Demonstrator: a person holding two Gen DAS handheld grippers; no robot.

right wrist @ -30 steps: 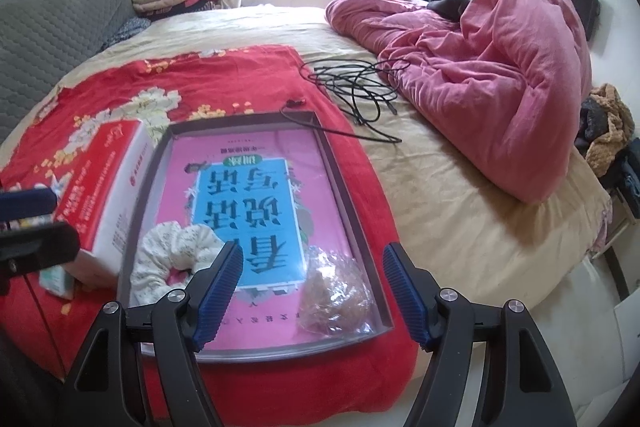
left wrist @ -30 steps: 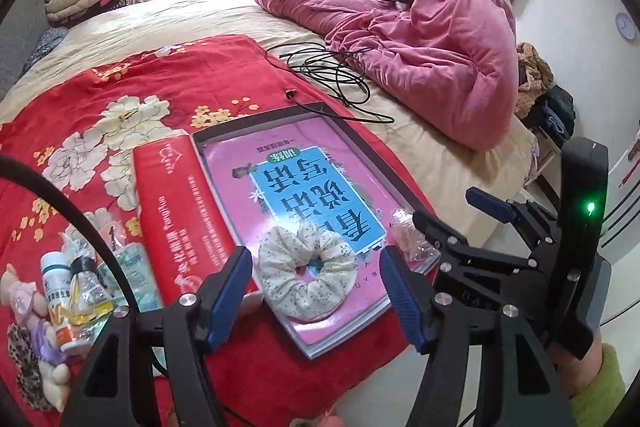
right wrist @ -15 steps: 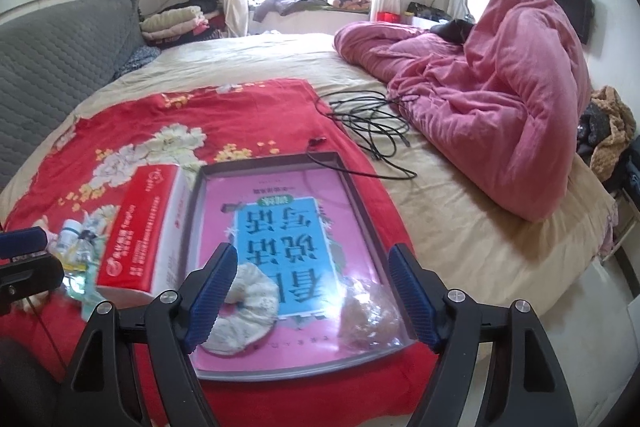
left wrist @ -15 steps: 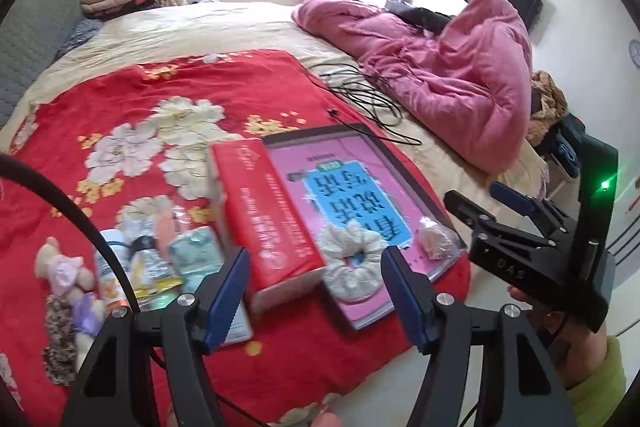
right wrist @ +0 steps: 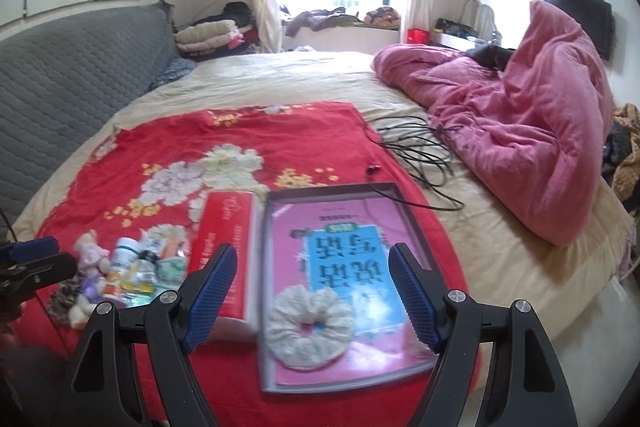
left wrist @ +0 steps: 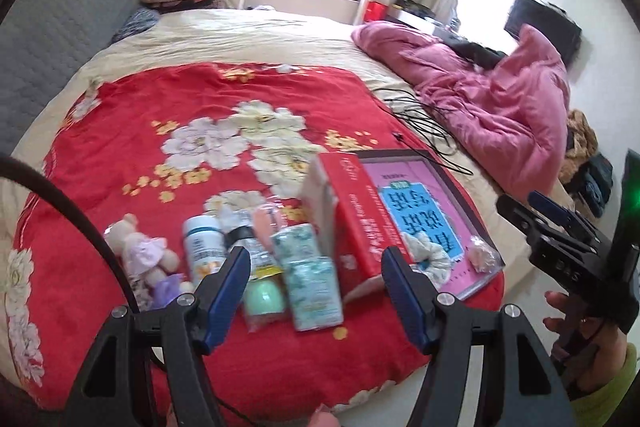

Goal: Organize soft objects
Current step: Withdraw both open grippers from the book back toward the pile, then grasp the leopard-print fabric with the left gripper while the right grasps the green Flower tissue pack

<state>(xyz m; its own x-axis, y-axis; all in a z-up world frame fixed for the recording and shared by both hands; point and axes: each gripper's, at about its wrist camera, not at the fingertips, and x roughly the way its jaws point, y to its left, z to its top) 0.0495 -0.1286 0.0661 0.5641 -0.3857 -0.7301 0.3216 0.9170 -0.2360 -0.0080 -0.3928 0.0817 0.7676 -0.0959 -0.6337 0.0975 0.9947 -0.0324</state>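
Note:
A white ruffled scrunchie (left wrist: 426, 255) (right wrist: 310, 327) lies on the near end of a dark-rimmed tray (right wrist: 394, 191) that holds a pink and blue book. A small clear bag (left wrist: 482, 255) with something pinkish lies beside it on the tray. My right gripper (right wrist: 314, 297) hovers open above the scrunchie, nothing between its pads. My left gripper (left wrist: 316, 291) is open over a heap of small items: a plush toy (left wrist: 140, 251), a white bottle (left wrist: 202, 247) and pale green tissue packs (left wrist: 312, 279). It grips nothing.
A red tissue box (left wrist: 352, 219) (right wrist: 226, 247) lies against the tray's left side. All rests on a red floral blanket (left wrist: 180, 99) over a beige bed. Black cables (right wrist: 420, 147) and a pink duvet (right wrist: 520, 131) lie to the right; the bed edge is close.
Both grippers have drawn back and risen. The left view has swung left from the scrunchie to the heap of small items. The right gripper's jaws stand a little wider.

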